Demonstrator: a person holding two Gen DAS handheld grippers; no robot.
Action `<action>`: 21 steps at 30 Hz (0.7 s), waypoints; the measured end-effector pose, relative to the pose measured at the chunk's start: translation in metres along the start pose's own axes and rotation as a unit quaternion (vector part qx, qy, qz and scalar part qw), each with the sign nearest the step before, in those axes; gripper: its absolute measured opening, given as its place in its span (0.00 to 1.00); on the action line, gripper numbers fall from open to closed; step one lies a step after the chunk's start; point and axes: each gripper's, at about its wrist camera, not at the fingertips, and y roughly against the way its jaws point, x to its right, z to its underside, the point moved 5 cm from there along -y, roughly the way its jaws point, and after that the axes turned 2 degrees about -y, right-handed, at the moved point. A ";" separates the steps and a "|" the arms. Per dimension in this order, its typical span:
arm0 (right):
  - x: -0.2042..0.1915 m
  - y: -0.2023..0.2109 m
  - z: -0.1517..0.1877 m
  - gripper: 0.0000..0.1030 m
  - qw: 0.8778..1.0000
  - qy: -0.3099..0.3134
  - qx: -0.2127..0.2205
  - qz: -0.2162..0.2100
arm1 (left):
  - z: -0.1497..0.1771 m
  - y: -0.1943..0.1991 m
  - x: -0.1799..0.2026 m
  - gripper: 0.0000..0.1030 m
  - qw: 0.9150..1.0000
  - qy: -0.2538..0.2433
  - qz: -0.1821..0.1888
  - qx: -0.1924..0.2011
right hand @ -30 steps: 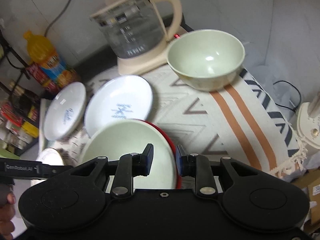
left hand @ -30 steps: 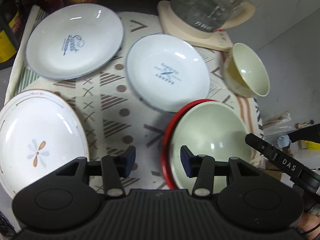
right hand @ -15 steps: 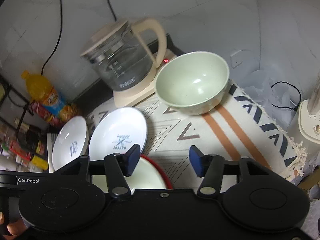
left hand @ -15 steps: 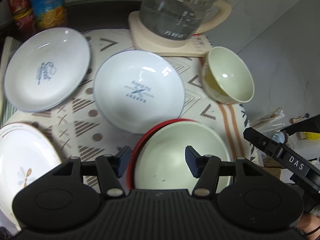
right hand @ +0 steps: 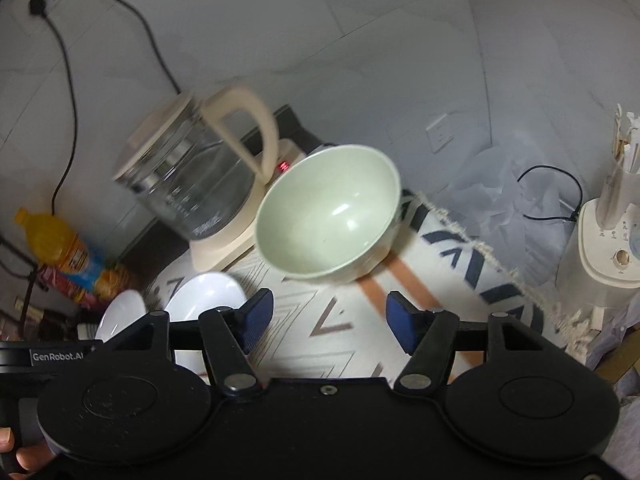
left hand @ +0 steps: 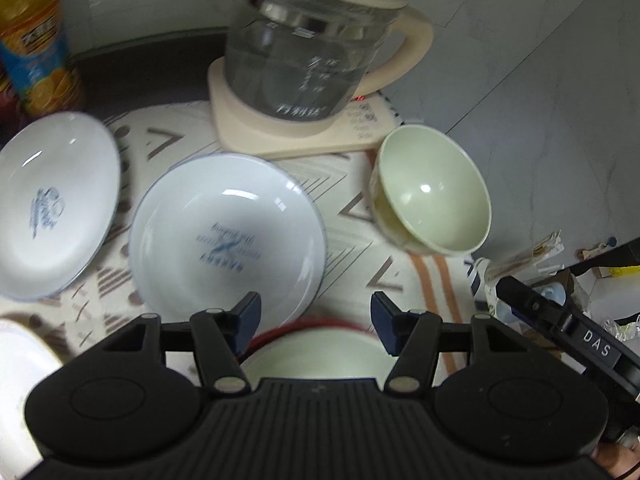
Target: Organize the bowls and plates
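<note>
My left gripper (left hand: pixel 316 322) is open and empty above the near rim of a pale green bowl with a red outside (left hand: pixel 320 356). Beyond it lies a white plate with blue print (left hand: pixel 228 236), and a second one (left hand: pixel 52 208) lies to its left. A small pale green bowl (left hand: pixel 432 196) stands at the right by the kettle. A white plate with a flower (left hand: pixel 20 364) shows at the lower left. My right gripper (right hand: pixel 330 318) is open and empty, short of the small green bowl (right hand: pixel 328 216). The white plates (right hand: pixel 204 292) show at its left.
A glass kettle (left hand: pixel 304 52) on a cream base stands at the back of the patterned cloth (left hand: pixel 360 248). An orange drink bottle (left hand: pixel 36 48) stands at the back left. A white appliance (right hand: pixel 604 248) and cables lie off the table's right edge.
Both grippers have opened wider and moved forward toward the kettle and the small green bowl. The right gripper has let go of the red-rimmed bowl, which now lies below the left gripper.
</note>
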 end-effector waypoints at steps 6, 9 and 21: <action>0.015 -0.008 -0.018 0.56 1.000 -0.022 0.007 -0.003 | -0.020 -0.015 0.018 0.56 1.000 0.000 0.014 0.019; 0.020 -0.010 -0.026 0.56 1.000 -0.027 0.012 -0.009 | -0.031 -0.023 0.030 0.56 0.999 -0.002 0.020 0.026; 0.042 -0.054 -0.042 0.35 0.999 -0.046 -0.012 -0.018 | -0.047 -0.072 0.057 0.47 0.999 0.024 0.028 0.013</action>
